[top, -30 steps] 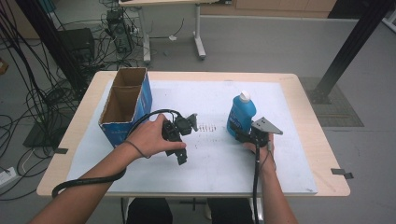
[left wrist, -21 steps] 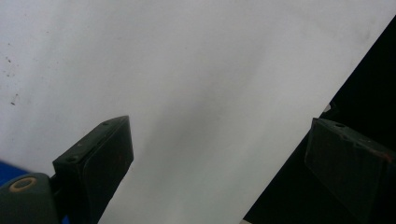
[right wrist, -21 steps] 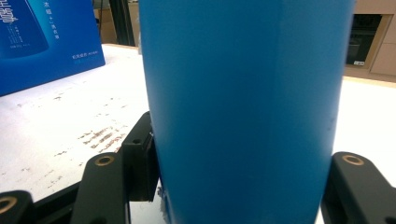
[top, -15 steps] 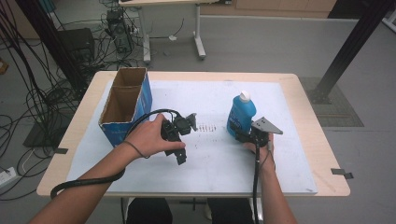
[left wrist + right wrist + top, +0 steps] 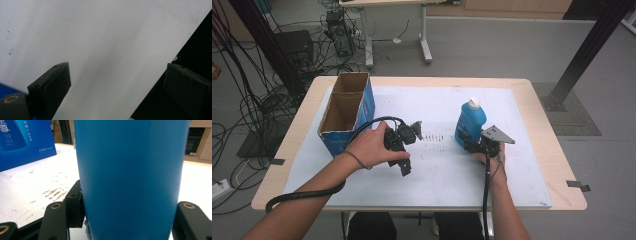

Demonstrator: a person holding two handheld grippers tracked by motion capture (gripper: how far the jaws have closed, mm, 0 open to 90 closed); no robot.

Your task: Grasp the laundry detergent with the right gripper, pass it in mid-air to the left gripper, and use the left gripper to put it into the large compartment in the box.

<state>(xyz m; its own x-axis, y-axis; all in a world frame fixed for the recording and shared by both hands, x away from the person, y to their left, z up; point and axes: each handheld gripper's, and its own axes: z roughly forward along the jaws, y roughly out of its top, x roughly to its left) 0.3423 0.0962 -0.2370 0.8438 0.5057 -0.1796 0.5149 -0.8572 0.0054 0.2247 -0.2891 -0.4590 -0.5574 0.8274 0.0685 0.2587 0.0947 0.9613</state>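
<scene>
Open cardboard box (image 5: 346, 115), blue sides, left of centre in high view, on white sheet (image 5: 437, 185) covering wooden table (image 5: 557, 165). Brown smudges (image 5: 432, 136) on sheet at centre. Second table's legs (image 5: 424, 37) at top centre. Cable tangle (image 5: 257, 100) on floor at left. Black post (image 5: 584, 50) upper right. Tape strip (image 5: 578, 184) at right table edge.

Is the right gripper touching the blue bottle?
Touching. In the right gripper view, the right gripper has both jaws pressed against the sides of the blue bottle.
</scene>
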